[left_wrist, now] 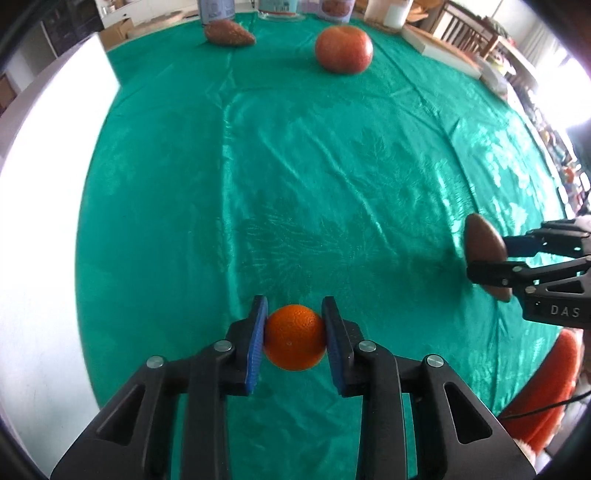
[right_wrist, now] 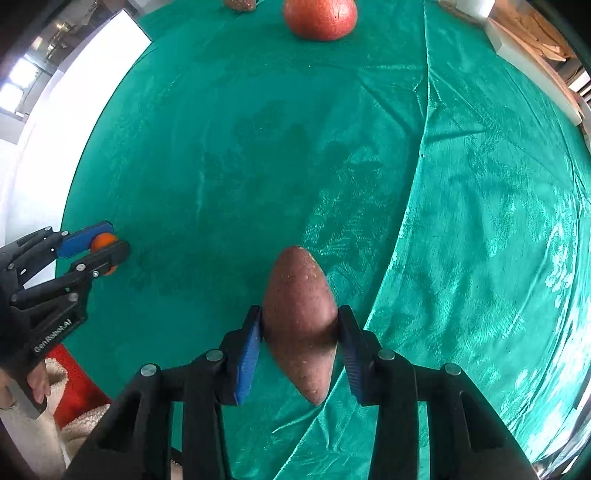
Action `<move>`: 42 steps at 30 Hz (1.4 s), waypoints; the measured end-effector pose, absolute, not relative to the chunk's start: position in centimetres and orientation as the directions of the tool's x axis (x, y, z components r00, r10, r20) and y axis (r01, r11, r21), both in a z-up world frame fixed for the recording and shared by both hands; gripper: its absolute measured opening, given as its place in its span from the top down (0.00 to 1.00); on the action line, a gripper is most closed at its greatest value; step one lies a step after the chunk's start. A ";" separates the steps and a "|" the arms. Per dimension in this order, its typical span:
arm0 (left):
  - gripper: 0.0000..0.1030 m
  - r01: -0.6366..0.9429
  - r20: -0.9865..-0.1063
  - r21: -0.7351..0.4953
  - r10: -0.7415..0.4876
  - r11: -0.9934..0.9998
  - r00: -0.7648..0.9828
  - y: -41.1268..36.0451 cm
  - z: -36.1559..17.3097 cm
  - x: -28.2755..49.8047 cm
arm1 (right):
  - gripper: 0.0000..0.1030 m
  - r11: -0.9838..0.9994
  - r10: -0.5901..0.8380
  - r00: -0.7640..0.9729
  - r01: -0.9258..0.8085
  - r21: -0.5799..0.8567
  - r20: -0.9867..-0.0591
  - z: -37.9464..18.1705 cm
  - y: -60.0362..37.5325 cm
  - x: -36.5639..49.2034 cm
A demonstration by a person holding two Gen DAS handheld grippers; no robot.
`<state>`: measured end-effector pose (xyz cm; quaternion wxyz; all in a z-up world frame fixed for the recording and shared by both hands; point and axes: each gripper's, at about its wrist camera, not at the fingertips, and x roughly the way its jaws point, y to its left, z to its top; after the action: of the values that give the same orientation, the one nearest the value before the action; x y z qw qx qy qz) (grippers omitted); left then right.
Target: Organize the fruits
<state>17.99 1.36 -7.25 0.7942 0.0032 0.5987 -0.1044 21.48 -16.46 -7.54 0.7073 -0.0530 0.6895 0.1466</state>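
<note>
On the left, the left gripper (left_wrist: 294,334) has its blue pads (left_wrist: 255,349) pressed on either side of a small round orange citrus fruit (left_wrist: 294,336), held just over the shiny green tablecloth (left_wrist: 295,177). That fruit looks light, firm and a touch dimpled, so a squeeze across its widest part should hold, though a sphere can roll out if the grip loosens. Moving right, the right gripper (right_wrist: 300,343) is closed around the middle of a brown spindle-shaped fruit with pointed ends (right_wrist: 300,317); tapered flanks could let it slip lengthwise, so the waist is the sensible hold. Far across the cloth sit another brown pointed fruit (left_wrist: 229,32) and a large reddish-orange round fruit (left_wrist: 343,48), well apart from both grippers. Tins (left_wrist: 216,9) line the far edge; the cloth between looks open.
</note>
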 end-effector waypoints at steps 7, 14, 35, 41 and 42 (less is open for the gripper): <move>0.71 0.093 -0.818 -0.320 -0.325 0.943 0.474 11.9 3.9 13.7 | 0.61 0.872 0.416 0.089 -0.323 0.369 -0.905 1.4 -12.2 19.8; 0.71 -0.194 -0.838 -0.214 -0.078 0.957 0.540 27.5 5.6 10.3 | 0.61 0.642 0.651 0.006 -0.539 0.546 -0.759 8.1 3.9 17.2; 0.09 -0.328 -0.798 -0.118 0.107 0.937 0.594 28.3 6.0 8.6 | 0.11 0.606 0.602 0.223 -0.752 0.257 -0.767 10.9 10.9 10.9; 0.05 -0.040 -0.760 -0.213 -0.140 0.976 0.634 15.7 5.4 9.6 | 0.09 0.817 0.387 0.489 -0.574 0.046 -0.782 6.5 -2.3 12.8; 0.05 0.001 -0.771 -0.223 -0.177 0.975 0.612 14.0 4.5 9.9 | 0.09 0.852 0.337 0.506 -0.523 0.028 -0.794 4.8 -4.7 12.9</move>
<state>9.86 13.97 4.45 0.8920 -0.1005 0.4378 -0.0497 12.87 -4.72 4.79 0.8608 -0.1087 0.4299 0.2497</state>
